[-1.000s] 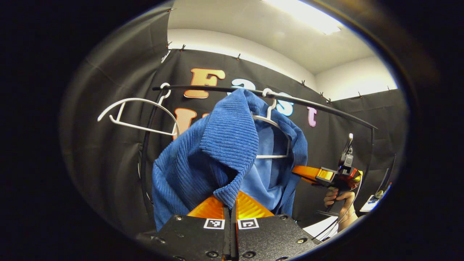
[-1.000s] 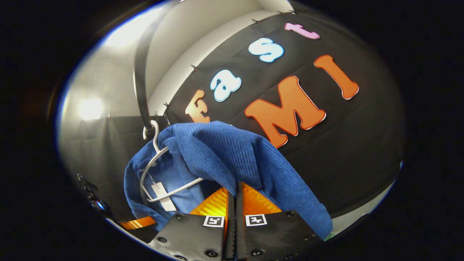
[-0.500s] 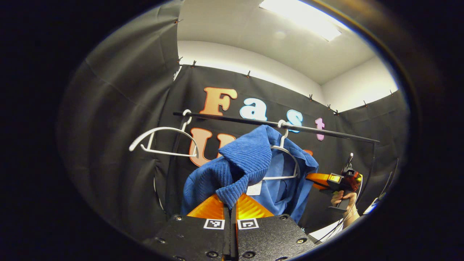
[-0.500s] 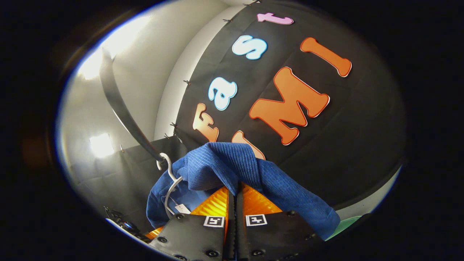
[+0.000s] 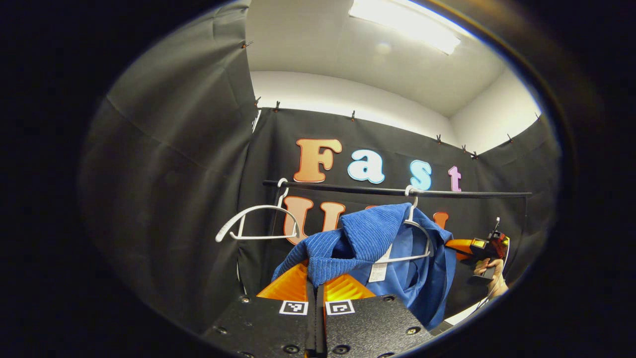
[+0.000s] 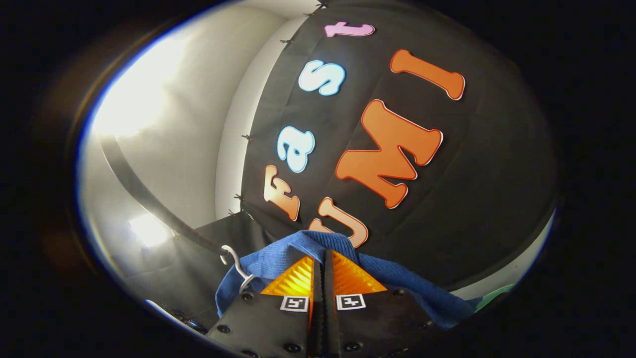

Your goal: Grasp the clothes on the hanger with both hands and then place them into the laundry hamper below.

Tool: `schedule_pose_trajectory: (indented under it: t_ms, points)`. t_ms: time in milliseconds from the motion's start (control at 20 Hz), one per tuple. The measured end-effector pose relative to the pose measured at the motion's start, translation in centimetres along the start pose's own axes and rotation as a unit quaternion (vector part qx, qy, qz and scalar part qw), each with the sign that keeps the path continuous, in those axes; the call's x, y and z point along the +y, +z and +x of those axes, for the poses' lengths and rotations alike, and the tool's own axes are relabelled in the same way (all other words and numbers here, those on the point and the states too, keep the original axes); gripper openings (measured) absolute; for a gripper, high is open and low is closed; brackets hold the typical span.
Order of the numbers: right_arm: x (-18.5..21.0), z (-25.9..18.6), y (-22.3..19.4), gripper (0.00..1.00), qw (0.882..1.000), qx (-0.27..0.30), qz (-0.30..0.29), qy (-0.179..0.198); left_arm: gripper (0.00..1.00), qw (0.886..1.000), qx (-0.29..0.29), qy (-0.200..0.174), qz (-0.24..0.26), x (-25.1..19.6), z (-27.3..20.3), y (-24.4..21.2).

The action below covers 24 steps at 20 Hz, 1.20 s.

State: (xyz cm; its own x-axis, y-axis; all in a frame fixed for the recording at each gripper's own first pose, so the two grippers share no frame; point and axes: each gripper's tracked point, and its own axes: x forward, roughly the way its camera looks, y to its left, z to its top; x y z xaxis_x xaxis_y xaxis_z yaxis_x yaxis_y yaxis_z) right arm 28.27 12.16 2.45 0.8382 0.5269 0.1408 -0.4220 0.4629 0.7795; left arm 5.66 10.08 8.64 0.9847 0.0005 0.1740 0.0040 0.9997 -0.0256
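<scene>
A blue ribbed garment (image 5: 377,233) drapes over a white hanger (image 5: 415,241) on the black rail (image 5: 397,191). My left gripper (image 5: 316,278) is shut on a fold of its near shoulder, at the bottom of the left gripper view. Farther right in that view, the right gripper (image 5: 459,245) grips the garment's other side, held by a hand (image 5: 489,276). In the right gripper view, my right gripper (image 6: 323,258) is shut on the blue garment (image 6: 278,258), and the hanger's hook (image 6: 233,258) hangs on the rail (image 6: 149,199) at the left.
A second, bare white hanger (image 5: 258,223) hangs on the rail left of the garment. Black cloth walls close in behind and at the left. A ceiling light (image 5: 402,20) shines above. A green patch (image 6: 492,293) shows low at the right in the right gripper view.
Both grippers have pulled back and down from the rail with the garment still gripped. The garment and hangers look smaller and farther off, and the cloth stretches away from the hanger.
</scene>
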Motion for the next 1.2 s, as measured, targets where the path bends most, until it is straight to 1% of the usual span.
schedule_pose_trajectory:
  t_ms: [150, 300, 400, 500, 650, 750, 850, 1000, 1200]
  points:
    - [-0.1, 0.1, 1.0, 0.07, 1.000, -0.010, -0.002, -0.002, 0.00, 1.000, -0.022, 0.007, 0.012, 0.7, 0.4, 1.8]
    - [0.1, 0.5, 1.9, 0.07, 0.999, -0.022, -0.023, -0.007, 0.00, 0.999, -0.031, 0.008, 0.015, 0.9, 0.7, 2.8]
    - [0.2, 1.0, 2.5, 0.07, 0.999, -0.032, -0.036, -0.011, 0.00, 0.999, -0.039, 0.017, 0.016, 1.6, 1.5, 3.7]
    - [0.1, 1.6, 2.8, 0.07, 0.998, -0.038, -0.040, -0.015, 0.00, 0.999, -0.041, 0.025, 0.013, 2.3, 2.2, 4.2]
    - [-0.8, 2.2, 3.3, 0.06, 0.997, -0.040, -0.048, -0.033, 0.00, 0.999, -0.037, 0.036, 0.003, 3.3, 3.6, 4.2]
    - [-2.5, 2.4, 3.4, 0.07, 0.996, -0.035, -0.057, -0.055, 0.00, 0.999, -0.024, 0.043, 0.009, 4.3, 5.0, 2.8]
    - [-3.2, 2.5, 3.3, 0.07, 0.997, -0.028, -0.046, -0.060, 0.00, 0.999, 0.000, 0.048, 0.012, 4.9, 5.7, 0.9]
    - [-4.3, 2.6, 3.2, 0.07, 0.996, -0.030, -0.047, -0.069, 0.00, 0.999, 0.016, 0.039, -0.014, 5.0, 6.0, -0.9]
    - [-5.5, 2.3, 3.1, 0.07, 0.995, -0.019, -0.051, -0.083, 0.00, 0.999, 0.031, 0.033, -0.024, 4.9, 6.1, -2.9]
